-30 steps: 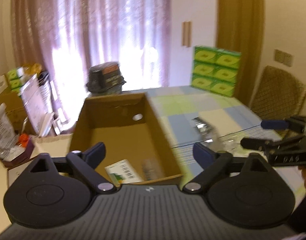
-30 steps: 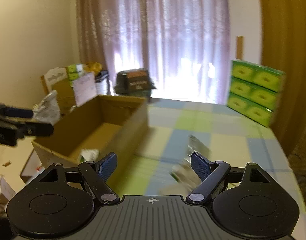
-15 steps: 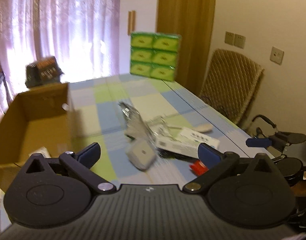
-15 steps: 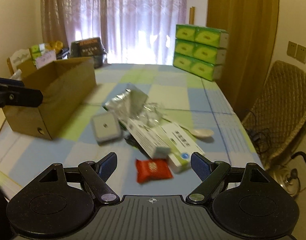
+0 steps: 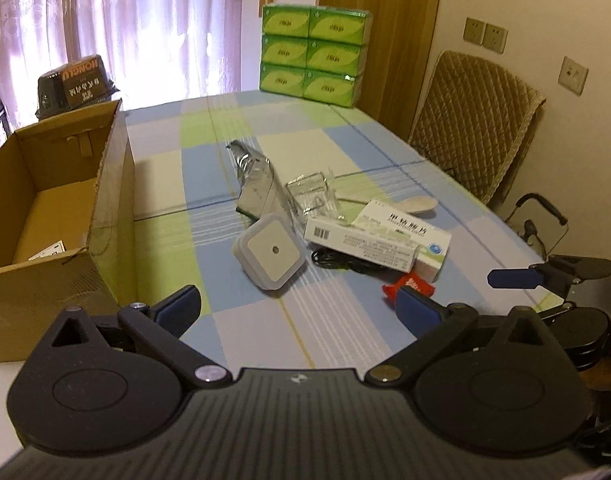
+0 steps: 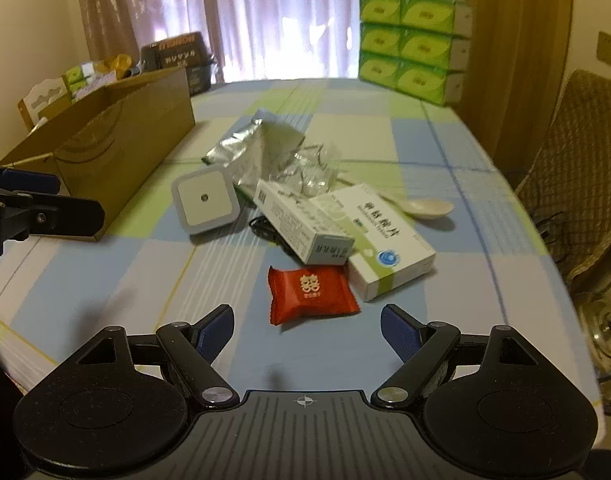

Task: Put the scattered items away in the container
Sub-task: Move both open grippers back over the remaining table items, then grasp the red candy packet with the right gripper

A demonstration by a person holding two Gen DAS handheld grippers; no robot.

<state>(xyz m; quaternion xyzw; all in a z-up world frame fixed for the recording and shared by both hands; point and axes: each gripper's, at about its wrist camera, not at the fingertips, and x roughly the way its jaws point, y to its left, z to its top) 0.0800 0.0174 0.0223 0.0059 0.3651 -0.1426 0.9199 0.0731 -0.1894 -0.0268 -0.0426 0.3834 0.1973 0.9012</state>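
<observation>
Red snack packet (image 6: 311, 294) next up, near table's front edge; box (image 5: 61, 216) at left edge.
Both tongs, left (image 5: 297, 306) & right (image 6: 305, 330), spread wide, empty. Drop right tongs straight over packet, pinch its puffy middle w/o nudging the medicine carton (image 6: 379, 236) beside it.

Scattered items (image 5: 337, 236) beside cardboard box (image 5: 57, 216)

Checked table (image 6: 445, 152): cardboard box (image 6: 117, 148), night light (image 6: 205, 200), red packet (image 6: 311, 292), spoon (image 6: 425, 207).
</observation>
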